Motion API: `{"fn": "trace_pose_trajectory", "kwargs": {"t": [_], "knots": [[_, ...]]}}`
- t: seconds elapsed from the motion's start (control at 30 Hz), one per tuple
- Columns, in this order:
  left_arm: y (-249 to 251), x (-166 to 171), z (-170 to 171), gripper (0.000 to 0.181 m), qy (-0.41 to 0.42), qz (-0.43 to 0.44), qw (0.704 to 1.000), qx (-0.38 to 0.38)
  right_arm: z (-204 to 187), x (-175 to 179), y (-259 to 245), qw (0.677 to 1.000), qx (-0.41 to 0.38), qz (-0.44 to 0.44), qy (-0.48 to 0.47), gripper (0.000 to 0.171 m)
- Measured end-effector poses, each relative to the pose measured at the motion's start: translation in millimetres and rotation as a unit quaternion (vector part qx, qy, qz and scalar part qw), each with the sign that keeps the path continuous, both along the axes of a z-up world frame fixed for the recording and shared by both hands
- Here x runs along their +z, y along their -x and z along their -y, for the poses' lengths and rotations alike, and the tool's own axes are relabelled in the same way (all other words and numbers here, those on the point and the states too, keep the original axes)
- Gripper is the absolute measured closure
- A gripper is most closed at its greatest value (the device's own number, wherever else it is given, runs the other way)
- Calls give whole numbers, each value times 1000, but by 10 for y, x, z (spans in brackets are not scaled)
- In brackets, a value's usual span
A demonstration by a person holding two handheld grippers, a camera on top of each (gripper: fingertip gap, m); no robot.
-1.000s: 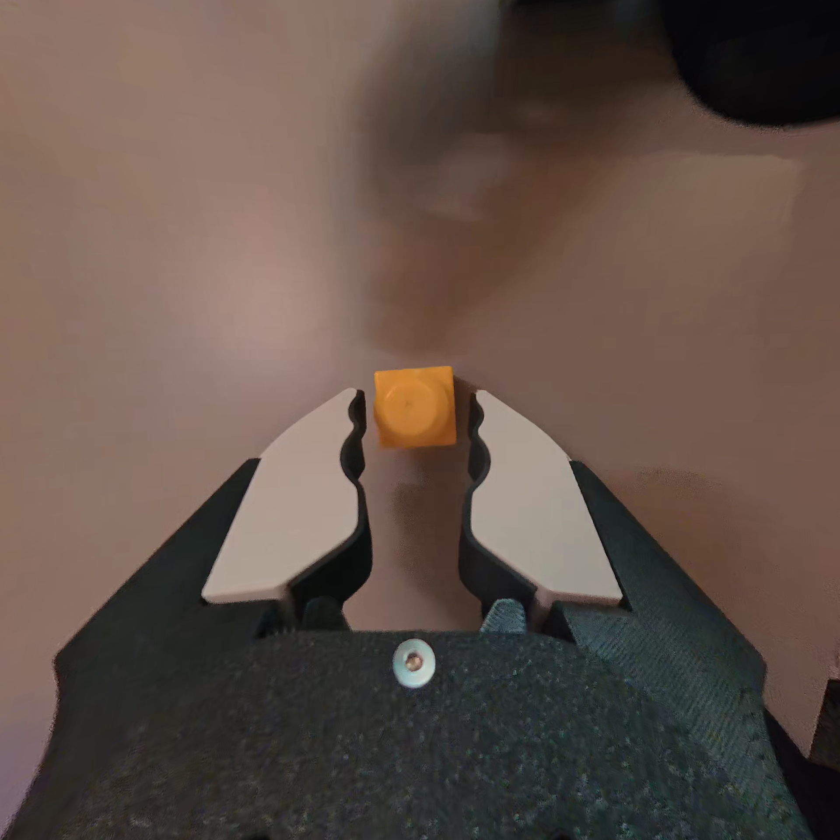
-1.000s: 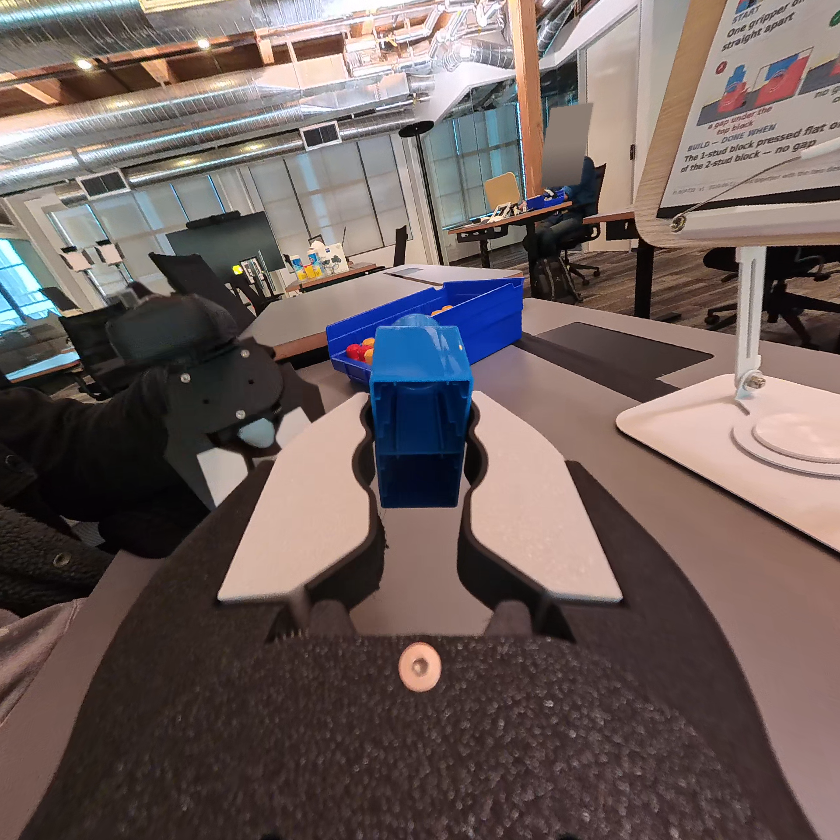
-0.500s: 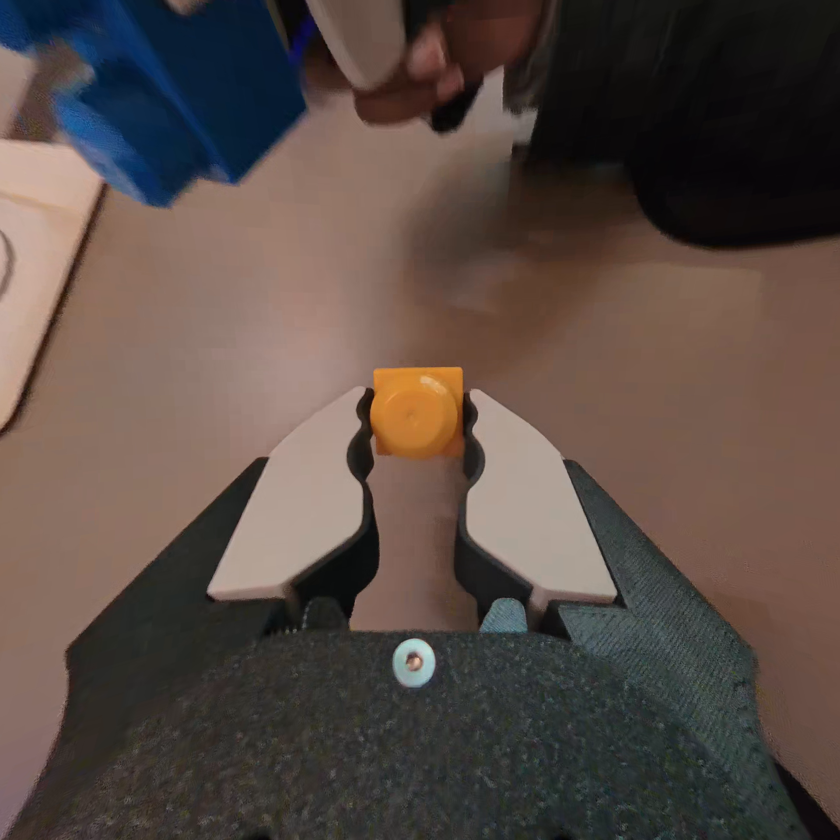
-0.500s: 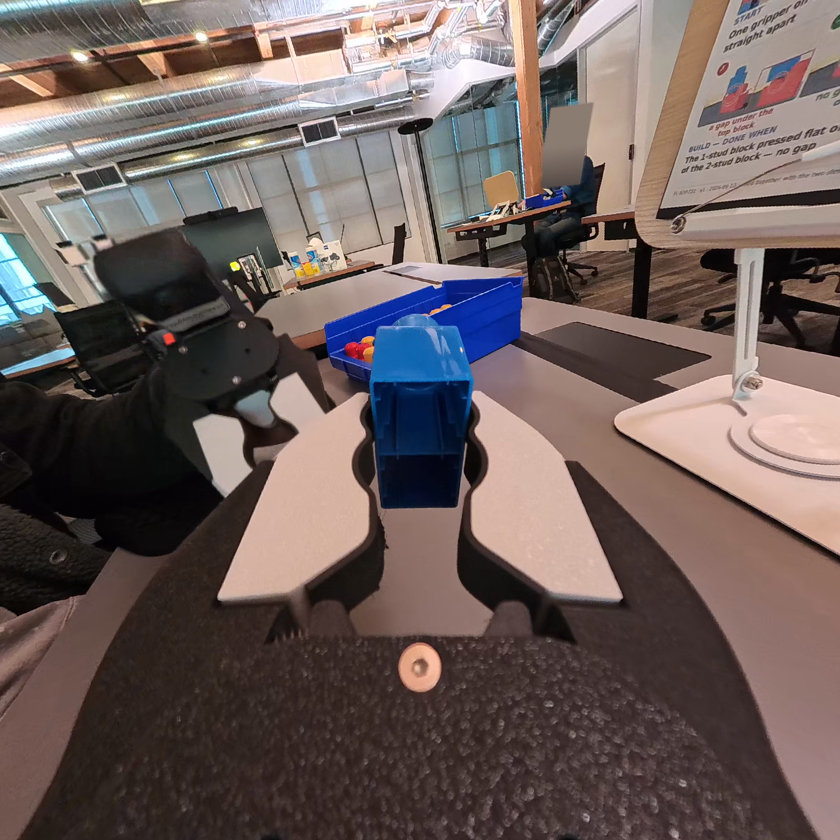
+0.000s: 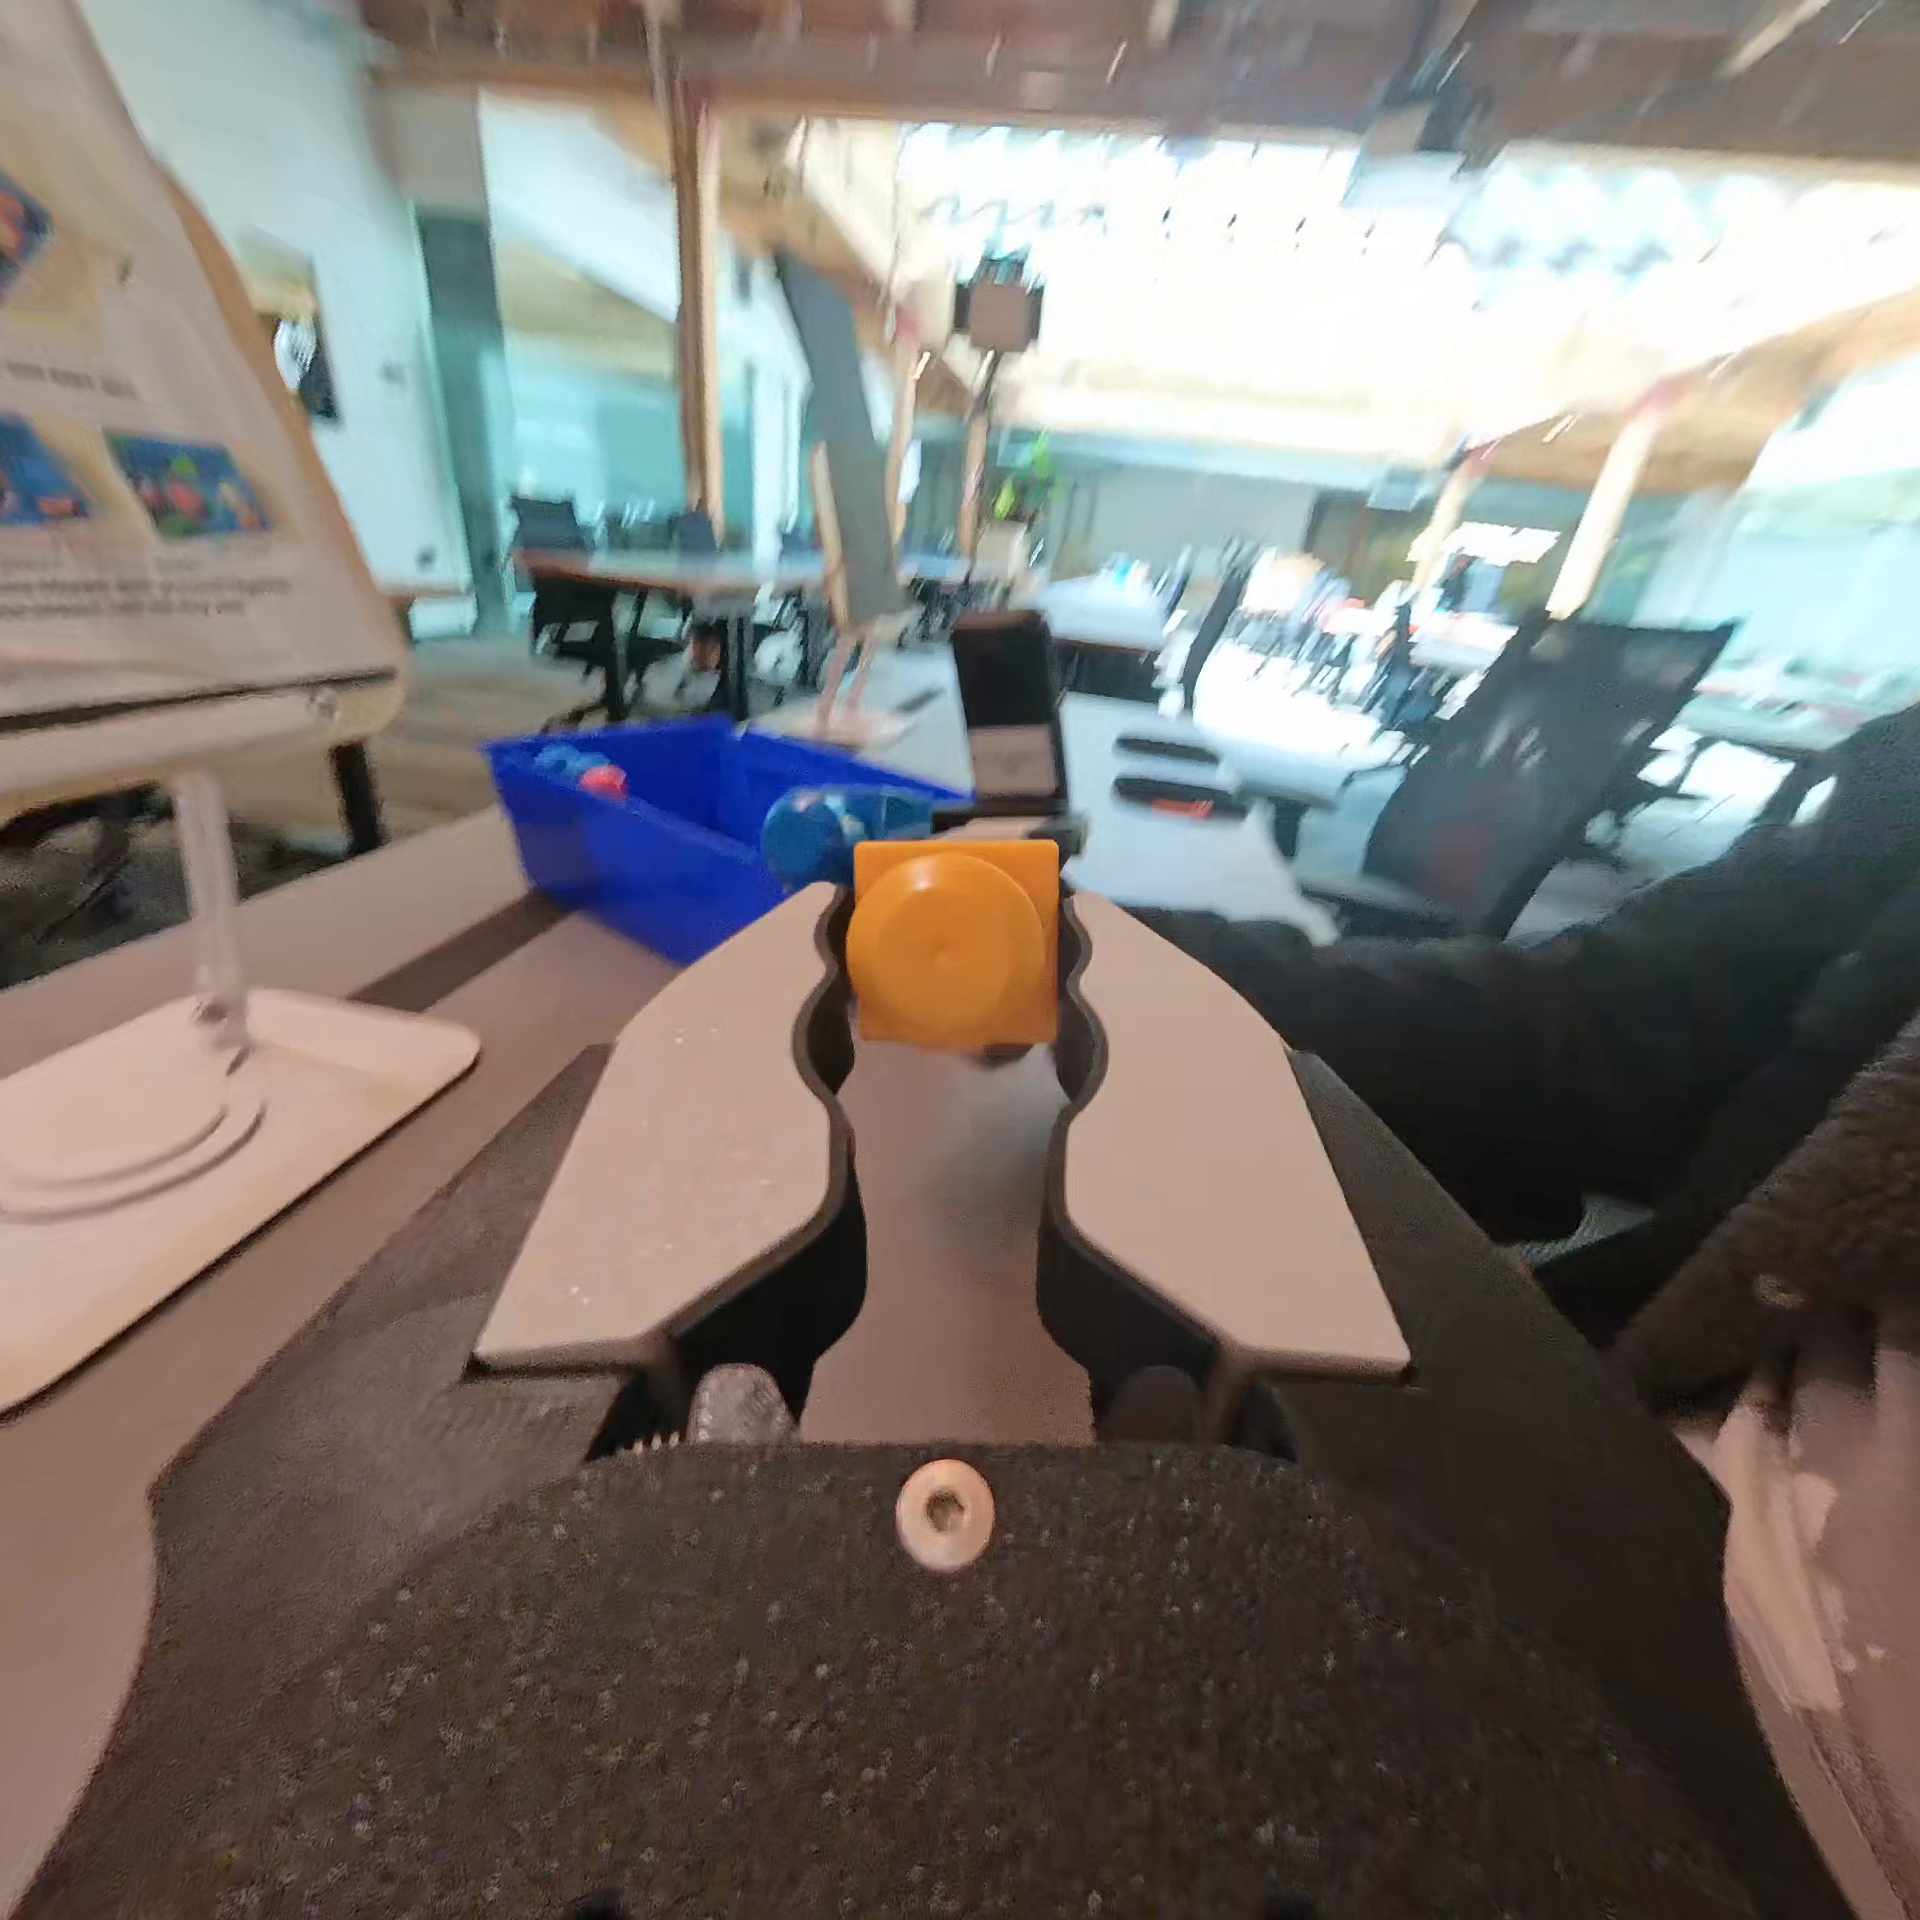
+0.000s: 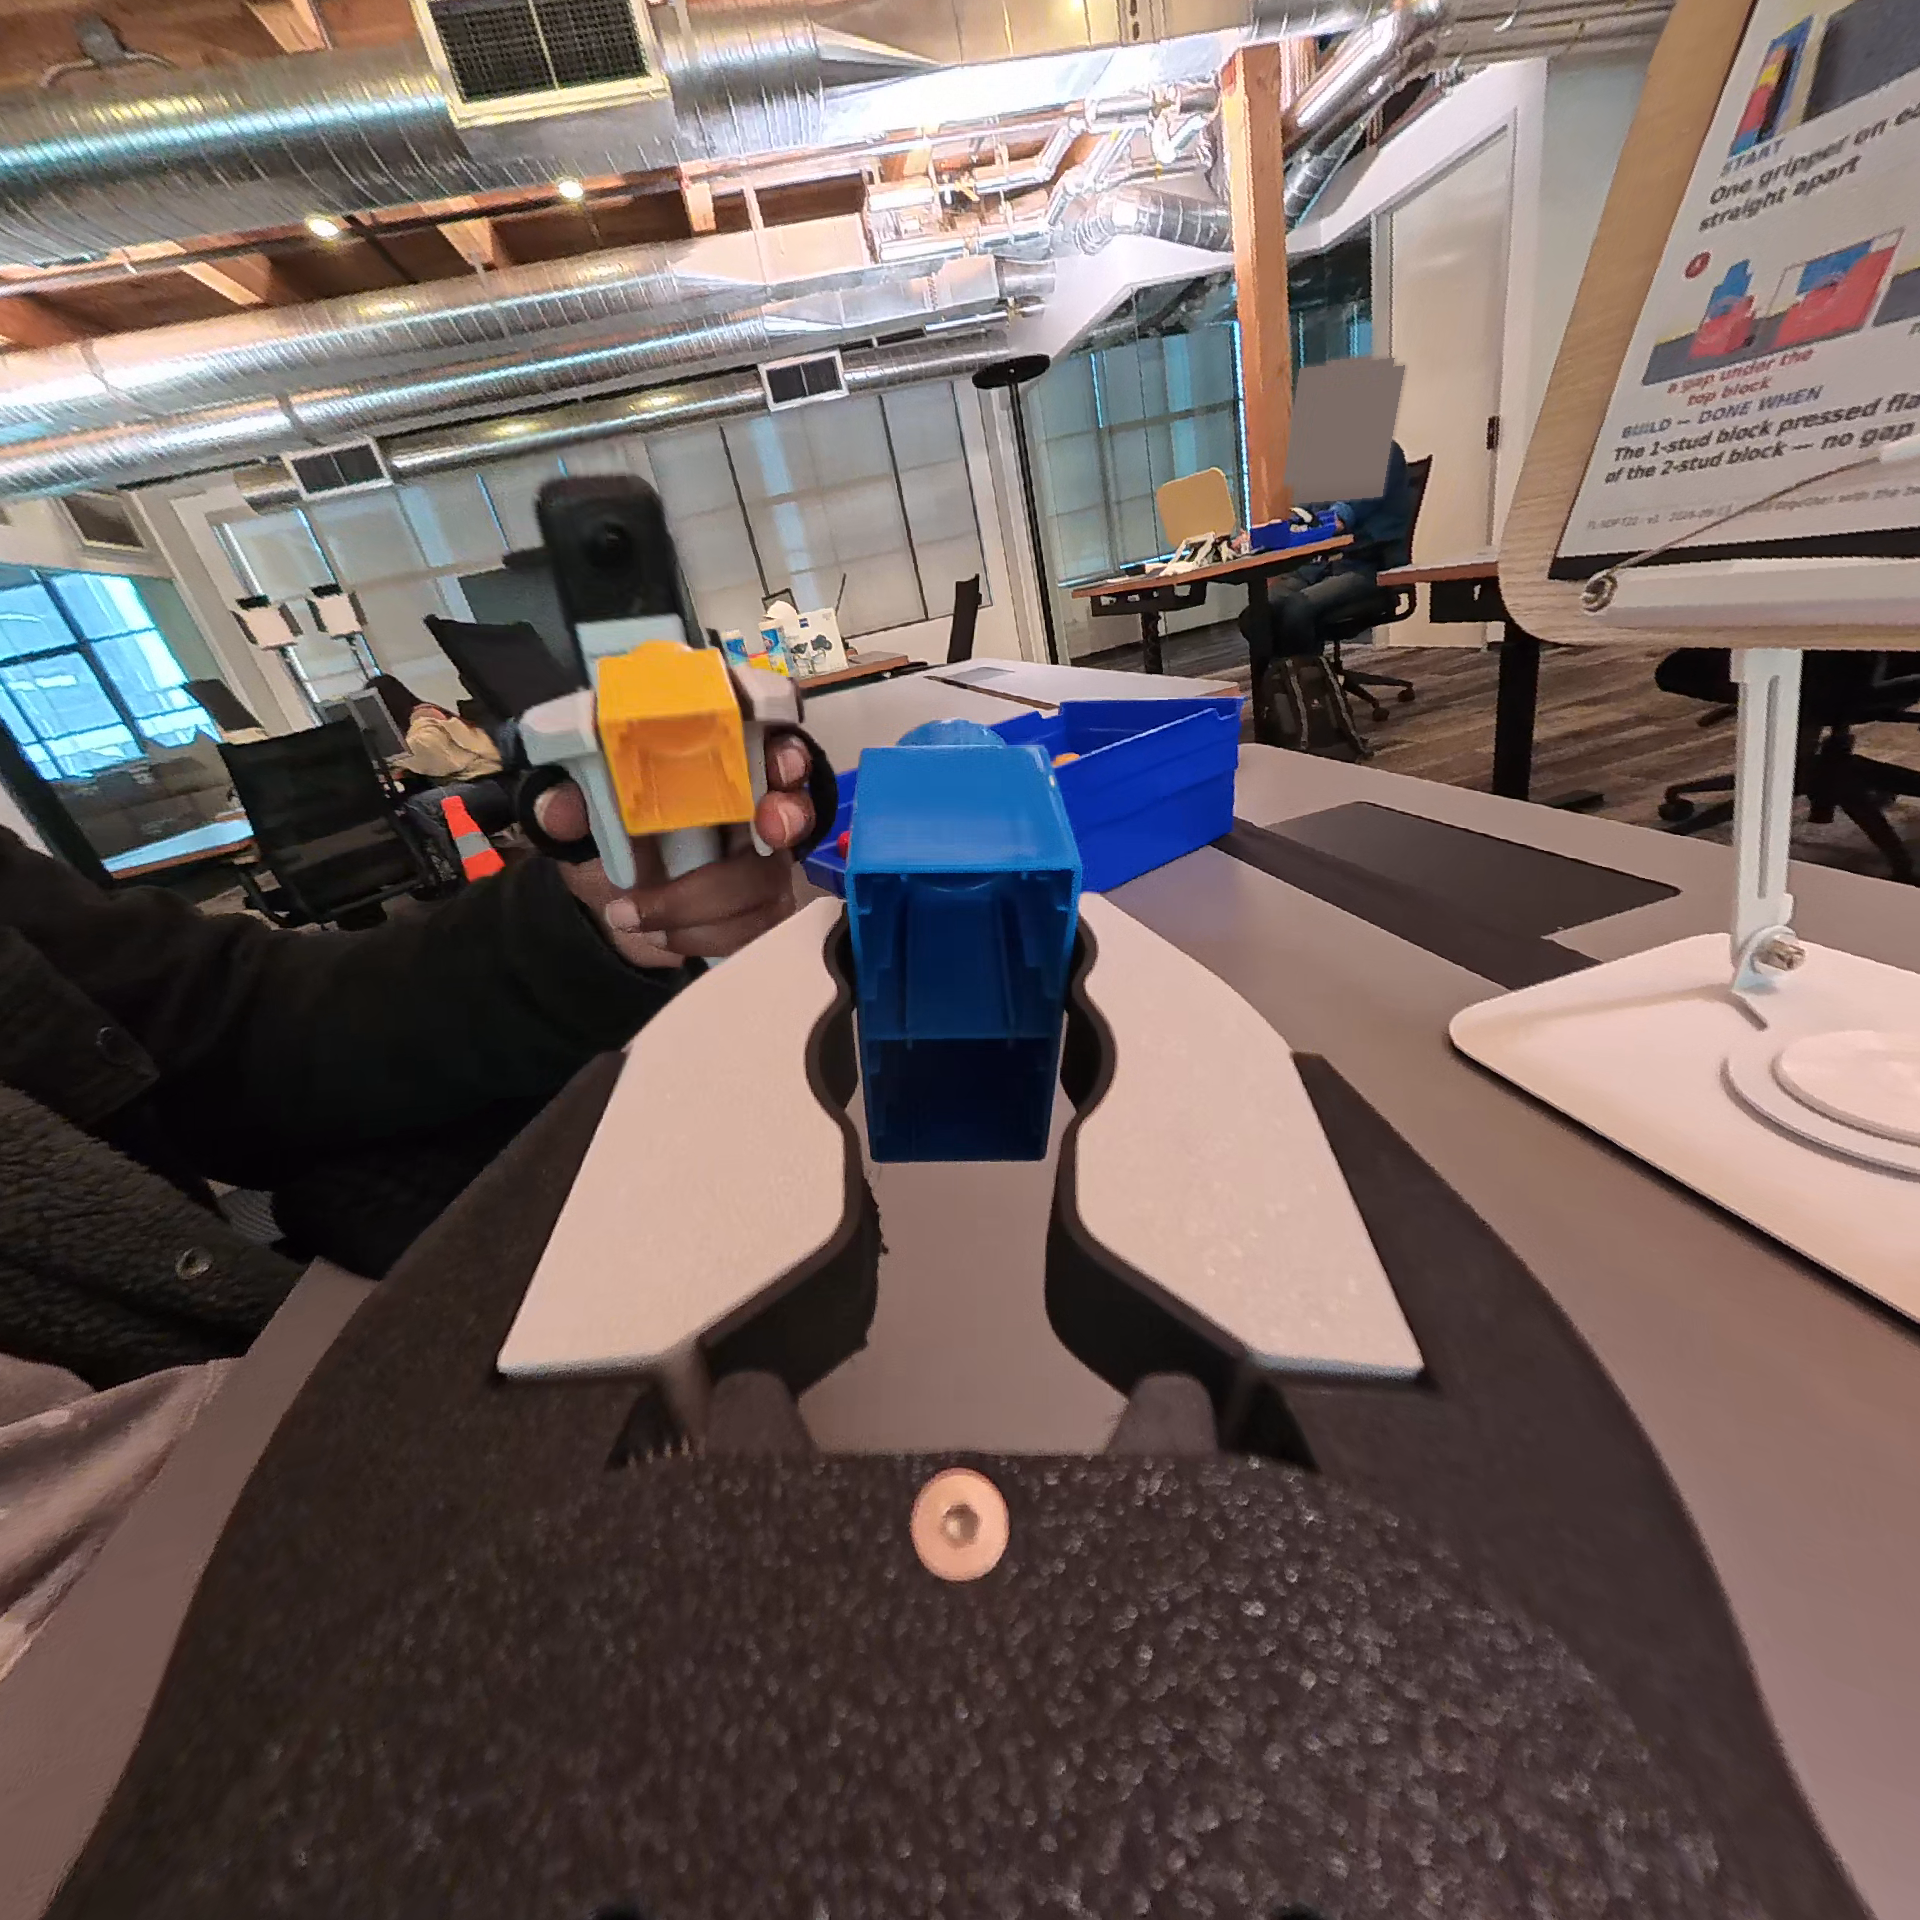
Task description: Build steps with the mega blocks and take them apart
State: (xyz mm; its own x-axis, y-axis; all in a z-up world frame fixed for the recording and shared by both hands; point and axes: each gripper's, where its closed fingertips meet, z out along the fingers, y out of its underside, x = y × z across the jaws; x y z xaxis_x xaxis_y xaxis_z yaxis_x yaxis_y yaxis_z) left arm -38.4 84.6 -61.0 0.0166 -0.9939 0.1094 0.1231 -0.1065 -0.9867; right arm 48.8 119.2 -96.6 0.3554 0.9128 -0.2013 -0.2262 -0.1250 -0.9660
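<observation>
My left gripper (image 5: 951,940) is shut on an orange one-stud block (image 5: 954,943), its stud facing the camera, held above the table. My right gripper (image 6: 956,997) is shut on a blue two-stud block (image 6: 956,935), hollow underside facing the camera. In the right wrist view the left gripper (image 6: 675,764) shows up at the left with the orange block (image 6: 675,753), its open underside turned toward me, level with and left of the blue block, apart from it. In the left wrist view the blue block (image 5: 831,826) shows just behind the orange one.
A blue bin (image 6: 1143,774) with several coloured blocks stands at the back of the grey table (image 6: 1558,997); it also shows in the left wrist view (image 5: 644,831). A white stand base (image 6: 1683,1091) with an instruction board (image 6: 1766,312) is on the right. A dark-sleeved arm (image 6: 260,1039) lies at left. About 11 centimetres separates my left fingertips from my right.
My left gripper closed on the orange block, lifted it off the table and swung up to point level toward the right gripper. The right gripper stayed still with the blue block.
</observation>
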Motion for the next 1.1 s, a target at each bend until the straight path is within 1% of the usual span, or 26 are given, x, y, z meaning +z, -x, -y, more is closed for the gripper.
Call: {"fn": "trace_pose_trajectory", "kwargs": {"t": [0.1,0.17,0.53,0.8,0.87,1.0,1.1], "knots": [[92,84,3,145,17,77,997,-27,53,37,13,1000,12,-6,-11,135],[110,73,-41,144,31,94,995,-27,92,54,30,1000,23,-8,-16,135],[-56,-160,-3,145,11,44,999,-27,382,-66,351,992,116,41,-16,135],[-181,-307,47,144,1,17,999,-32,449,-188,515,988,139,67,-6,135],[-194,-303,54,144,5,26,999,-32,455,-241,549,987,142,76,-1,135],[-188,-337,55,144,-3,6,1000,-30,455,-266,566,987,141,79,2,135],[-192,-409,58,144,-14,-22,999,-29,457,-327,569,985,140,99,5,135]]}}
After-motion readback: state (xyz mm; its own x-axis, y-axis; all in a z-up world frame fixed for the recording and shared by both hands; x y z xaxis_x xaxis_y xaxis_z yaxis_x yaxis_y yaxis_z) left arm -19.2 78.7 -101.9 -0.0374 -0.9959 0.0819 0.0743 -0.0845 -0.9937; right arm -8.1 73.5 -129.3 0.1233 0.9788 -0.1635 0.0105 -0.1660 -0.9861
